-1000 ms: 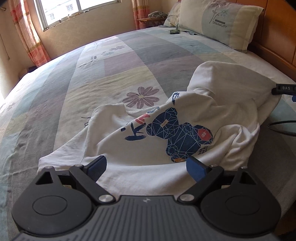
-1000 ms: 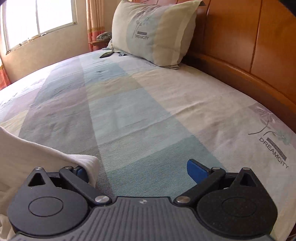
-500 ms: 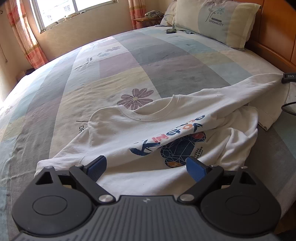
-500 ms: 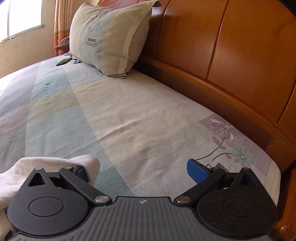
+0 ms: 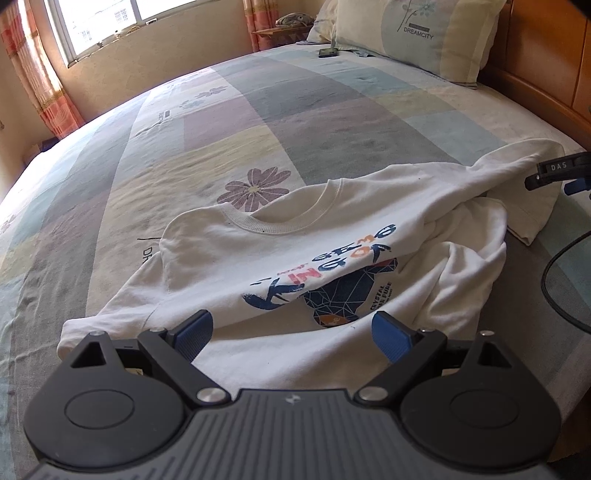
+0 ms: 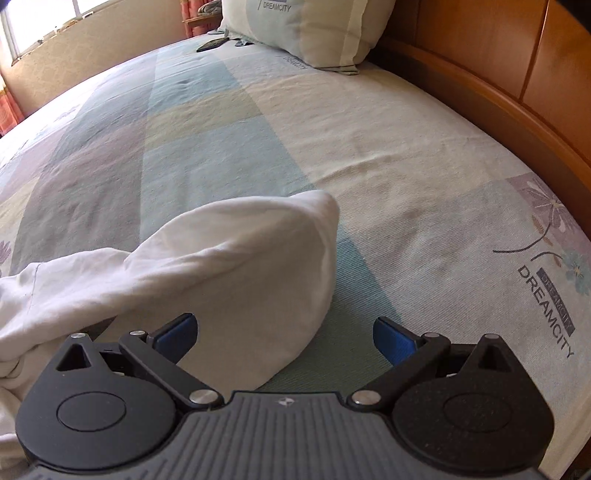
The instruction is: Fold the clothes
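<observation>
A white sweatshirt [image 5: 295, 251] with a blue geometric print and lettering lies rumpled on the bed, its neck opening facing away from me. In the left wrist view my left gripper [image 5: 291, 334] hovers open over its near hem, holding nothing. My right gripper [image 5: 565, 177] shows at the right edge beside the sleeve end. In the right wrist view the white sleeve [image 6: 251, 266] lies loose on the sheet, its near end reaching between the open fingers of my right gripper [image 6: 284, 336]; neither pad pinches it.
A patchwork bedsheet [image 5: 258, 110] covers the bed. A pillow [image 5: 424, 33] and a small dark device [image 5: 328, 52] lie at the far end. The wooden headboard [image 6: 498, 55] runs along the right. A black cable [image 5: 561, 273] loops at the right edge.
The sweatshirt's top has flipped over, so the collar and lettering now show. The sleeve was drawn out to the right; it has come off my right gripper's left finger and lies free.
</observation>
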Action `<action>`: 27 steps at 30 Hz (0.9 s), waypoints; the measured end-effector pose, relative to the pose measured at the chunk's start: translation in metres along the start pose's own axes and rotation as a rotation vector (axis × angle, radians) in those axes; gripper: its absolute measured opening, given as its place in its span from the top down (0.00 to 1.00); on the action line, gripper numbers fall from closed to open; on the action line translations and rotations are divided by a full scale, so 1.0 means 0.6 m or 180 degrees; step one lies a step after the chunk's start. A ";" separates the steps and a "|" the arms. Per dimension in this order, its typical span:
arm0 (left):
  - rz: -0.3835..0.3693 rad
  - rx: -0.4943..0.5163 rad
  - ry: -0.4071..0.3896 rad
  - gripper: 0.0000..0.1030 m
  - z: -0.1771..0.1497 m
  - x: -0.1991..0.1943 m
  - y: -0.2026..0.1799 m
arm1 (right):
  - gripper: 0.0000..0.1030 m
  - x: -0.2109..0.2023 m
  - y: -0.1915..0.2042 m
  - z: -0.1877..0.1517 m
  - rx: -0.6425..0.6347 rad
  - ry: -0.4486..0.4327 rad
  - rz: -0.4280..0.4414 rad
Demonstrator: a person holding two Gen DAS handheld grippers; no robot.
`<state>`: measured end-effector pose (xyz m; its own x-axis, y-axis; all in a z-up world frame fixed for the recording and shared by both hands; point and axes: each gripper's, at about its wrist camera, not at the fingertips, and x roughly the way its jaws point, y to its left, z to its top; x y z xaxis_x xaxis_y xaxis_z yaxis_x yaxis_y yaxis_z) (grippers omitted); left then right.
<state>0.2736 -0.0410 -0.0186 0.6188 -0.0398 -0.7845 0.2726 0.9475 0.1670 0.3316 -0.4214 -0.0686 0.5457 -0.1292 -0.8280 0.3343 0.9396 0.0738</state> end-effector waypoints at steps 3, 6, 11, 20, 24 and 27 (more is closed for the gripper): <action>-0.0012 0.0049 -0.0039 0.10 -0.001 -0.006 -0.006 | 0.00 -0.003 0.037 0.000 0.0026 -0.0027 0.0063; -0.0019 0.0027 -0.0018 0.10 -0.008 -0.007 -0.001 | 0.00 -0.005 0.058 -0.008 0.0035 -0.0008 0.0124; 0.0040 -0.0046 0.0052 0.10 -0.017 -0.001 0.012 | 0.00 0.005 0.083 -0.025 -0.0106 0.0097 0.0070; -0.0050 -0.0069 0.0065 0.10 -0.022 0.004 0.023 | 0.00 -0.027 -0.016 -0.073 0.0815 0.0034 0.1146; -0.0102 -0.0032 0.0077 0.09 -0.017 0.012 0.018 | 0.00 -0.008 -0.079 -0.126 0.1624 0.0203 0.1998; -0.0145 0.0009 0.0074 0.10 -0.013 0.014 0.011 | 0.00 0.001 -0.088 -0.142 0.1842 0.0125 0.2201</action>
<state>0.2751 -0.0328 -0.0286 0.5883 -0.0754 -0.8051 0.3022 0.9440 0.1325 0.2489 -0.4439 -0.1203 0.7453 0.4264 -0.5125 0.2815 0.4956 0.8217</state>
